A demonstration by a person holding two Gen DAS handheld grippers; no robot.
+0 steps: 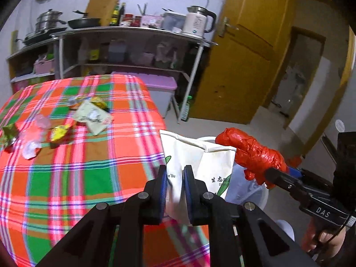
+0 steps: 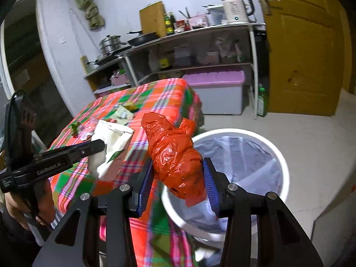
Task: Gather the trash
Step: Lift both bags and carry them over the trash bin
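The left gripper (image 1: 175, 173) is pinching a white paper bag (image 1: 195, 155) between narrowed fingers. At its 3 o'clock, the right gripper (image 2: 178, 171) is clasping a crumpled red plastic bag (image 2: 173, 151), fingers half open, above the white bin (image 2: 282, 155).

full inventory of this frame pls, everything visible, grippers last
white paper bag: 1, white with green leaf print, in left gripper
red plastic bag: 1, red-orange, crumpled, in right gripper
bin: 1, white, lined, on floor beside table
table: 1, plaid cloth
wrappers: several, mixed colours, on table
shelf: 1, metal, by wall, holds cookware
kettle: 1, white, on shelf
door: 1, yellow
left gripper: shut on paper bag
right gripper: shut on plastic bag
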